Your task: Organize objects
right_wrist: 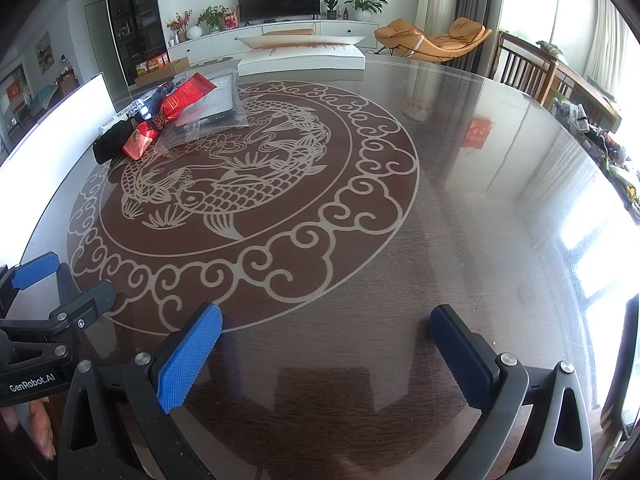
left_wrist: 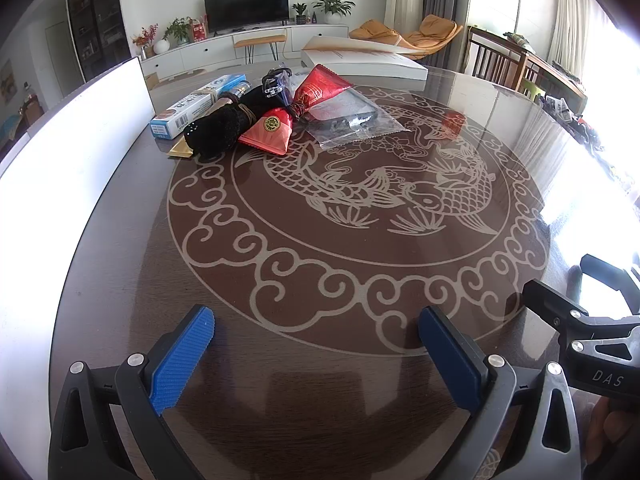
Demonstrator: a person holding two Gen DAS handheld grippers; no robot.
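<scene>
Glossy glass table (left_wrist: 360, 280); my left gripper (left_wrist: 316, 356), right gripper (right_wrist: 326, 354) both spread, empty. Red pouches (left_wrist: 268, 132) soft, light: pinch at tied neck. Clear bag (left_wrist: 352, 120) probably slippery.

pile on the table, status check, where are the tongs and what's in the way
Left tongs and right tongs open, empty, low over the table. Pile untouched at far left: red pouches, black pouch, blue box, clear bag. Path clear.

Glossy glass-topped table (left_wrist: 360, 280), ribbed blue fingers (left_wrist: 182, 360), black knit cloth (left_wrist: 218, 130)
</scene>
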